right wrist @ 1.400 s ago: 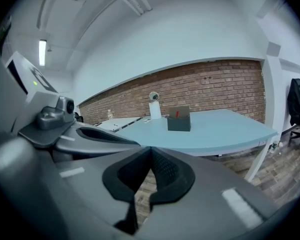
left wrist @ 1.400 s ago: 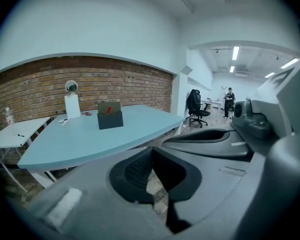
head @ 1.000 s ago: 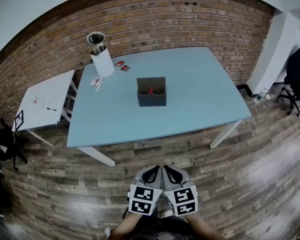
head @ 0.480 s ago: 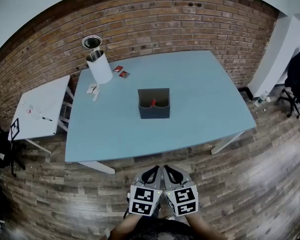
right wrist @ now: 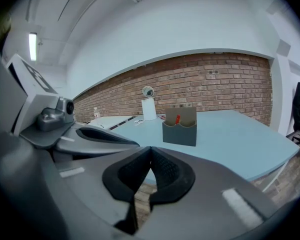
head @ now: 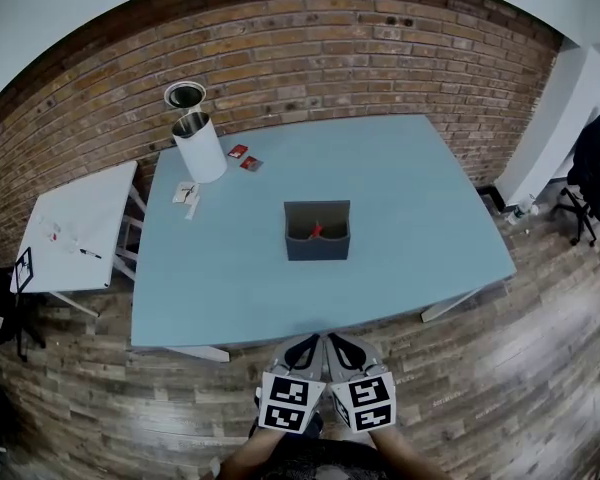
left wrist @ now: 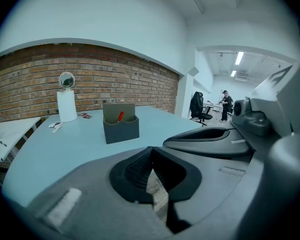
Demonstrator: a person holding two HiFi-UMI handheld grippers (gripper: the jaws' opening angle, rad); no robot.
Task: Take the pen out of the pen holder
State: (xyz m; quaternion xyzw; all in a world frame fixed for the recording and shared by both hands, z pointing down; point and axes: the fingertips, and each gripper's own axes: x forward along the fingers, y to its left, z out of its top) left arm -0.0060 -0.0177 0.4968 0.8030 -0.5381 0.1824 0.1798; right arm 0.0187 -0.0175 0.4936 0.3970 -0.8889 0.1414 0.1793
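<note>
Two grippers are seen at the lower edge of the head view, side by side and almost touching: the left gripper (head: 303, 346) and the right gripper (head: 344, 346). Each one carries one cube with square markers. In each gripper view the two jaws are pressed together at the tips, and nothing is held between them. Both grippers are kept over the wooden floor (head: 500, 368), in front of the near edge of the table and well apart from the pen holder.

One blue table (head: 410, 198) is placed against a brick wall (head: 310, 58). One grey pen holder (head: 317, 245) is standing upright near the middle of it. Two rounded compartments are shown at its front. One red pen (head: 316, 231) is contained in it, tilted, close to the divide between the compartments; which compartment holds it cannot be told.

At the far left corner one white cylinder (head: 202, 148) is standing, with one round mirror (head: 185, 95) just behind it. Its inside cannot be made out. Two small red things (head: 238, 151) are lying beside it, and some small white things (head: 187, 192) near the left edge.

One white side table (head: 80, 223) is placed at the left, and one dark office chair (head: 598, 163) at the far right
</note>
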